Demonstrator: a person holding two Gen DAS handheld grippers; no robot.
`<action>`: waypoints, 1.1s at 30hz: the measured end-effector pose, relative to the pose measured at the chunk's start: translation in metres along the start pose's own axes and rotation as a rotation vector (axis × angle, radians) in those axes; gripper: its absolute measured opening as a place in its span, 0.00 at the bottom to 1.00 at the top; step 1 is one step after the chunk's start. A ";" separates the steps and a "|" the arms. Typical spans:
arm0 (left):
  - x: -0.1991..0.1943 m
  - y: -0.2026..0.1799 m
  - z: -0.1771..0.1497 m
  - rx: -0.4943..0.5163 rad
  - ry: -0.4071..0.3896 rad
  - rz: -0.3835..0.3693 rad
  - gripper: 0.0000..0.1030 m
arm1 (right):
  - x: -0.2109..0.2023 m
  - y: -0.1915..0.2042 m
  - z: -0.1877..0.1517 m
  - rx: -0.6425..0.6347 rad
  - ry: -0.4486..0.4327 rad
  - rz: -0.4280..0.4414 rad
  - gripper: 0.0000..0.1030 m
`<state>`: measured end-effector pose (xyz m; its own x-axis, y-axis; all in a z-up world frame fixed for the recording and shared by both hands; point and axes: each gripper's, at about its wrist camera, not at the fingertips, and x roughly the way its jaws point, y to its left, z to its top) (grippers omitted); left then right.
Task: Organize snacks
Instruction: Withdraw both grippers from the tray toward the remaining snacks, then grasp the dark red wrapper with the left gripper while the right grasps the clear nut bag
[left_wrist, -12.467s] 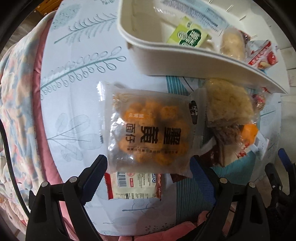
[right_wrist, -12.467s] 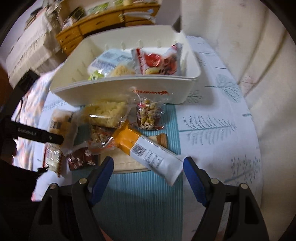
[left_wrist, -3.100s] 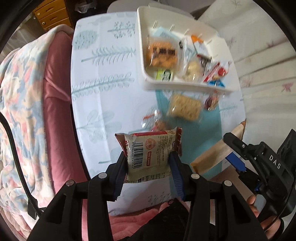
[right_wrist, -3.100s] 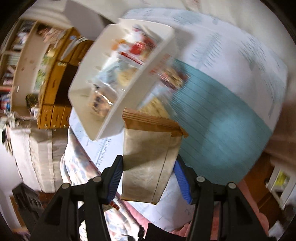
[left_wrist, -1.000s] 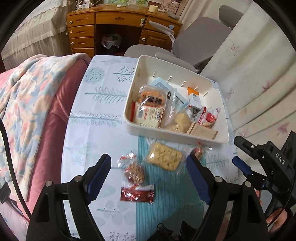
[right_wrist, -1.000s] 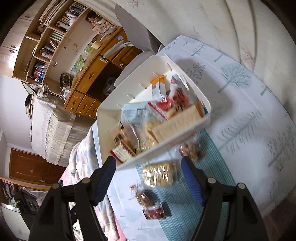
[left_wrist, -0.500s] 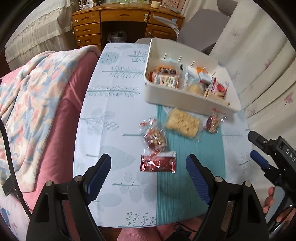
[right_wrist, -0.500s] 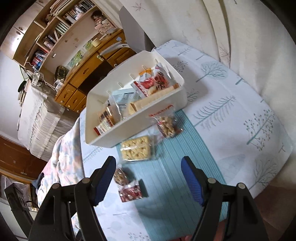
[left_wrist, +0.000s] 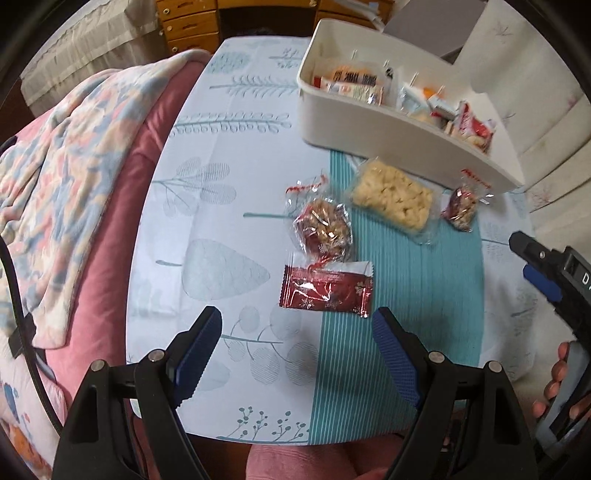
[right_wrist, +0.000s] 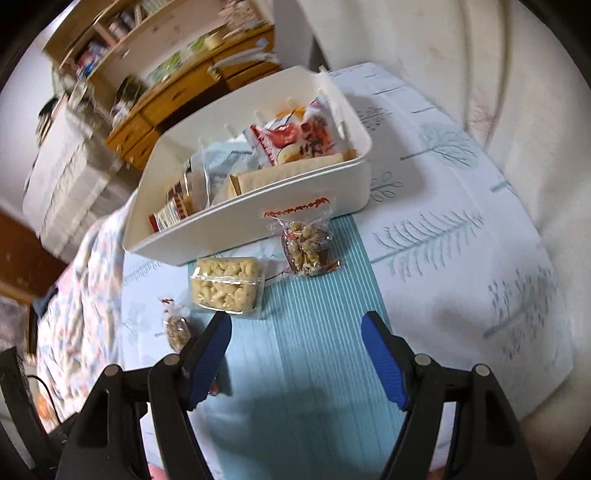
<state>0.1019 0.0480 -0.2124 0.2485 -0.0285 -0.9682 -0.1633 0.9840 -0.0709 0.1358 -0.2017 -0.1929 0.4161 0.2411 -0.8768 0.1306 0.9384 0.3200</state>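
A white bin (left_wrist: 388, 122) (right_wrist: 266, 218) holding several snack packs stands at the far side of the table. In front of it lie a pale rice-puff pack (left_wrist: 391, 201) (right_wrist: 225, 288), a small nut bag (left_wrist: 460, 210) (right_wrist: 306, 247), a round nut bag with a red twist (left_wrist: 323, 229) (right_wrist: 175, 328) and a dark red foil pack (left_wrist: 327, 291). My left gripper (left_wrist: 295, 332) hangs open just short of the red foil pack. My right gripper (right_wrist: 295, 336) is open above the teal stripe, with the nut bag and the rice-puff pack beyond its tips.
The tablecloth (left_wrist: 221, 221) is white with leaf prints and a teal striped band (left_wrist: 406, 295). A pink sofa with a flowered blanket (left_wrist: 55, 166) borders the table's left. My right gripper's body and a hand (left_wrist: 557, 373) show at the right edge. Wooden drawers (right_wrist: 166, 107) stand behind.
Both grippers have sunk toward the table, and the loose packs now look larger and closer. The right gripper has rolled, so the bin appears more level. Both stay open and empty.
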 end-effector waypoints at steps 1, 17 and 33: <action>0.003 -0.001 0.000 -0.006 0.007 0.004 0.80 | 0.005 0.000 0.003 -0.023 0.006 -0.003 0.71; 0.069 -0.035 0.009 -0.119 0.052 0.046 0.82 | 0.075 -0.015 0.047 -0.299 0.116 0.035 0.71; 0.097 -0.035 0.017 -0.161 0.050 0.115 0.82 | 0.095 -0.012 0.051 -0.435 0.088 0.091 0.57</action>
<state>0.1475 0.0136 -0.2996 0.1720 0.0693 -0.9827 -0.3391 0.9407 0.0070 0.2199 -0.2028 -0.2617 0.3276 0.3299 -0.8853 -0.3008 0.9247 0.2333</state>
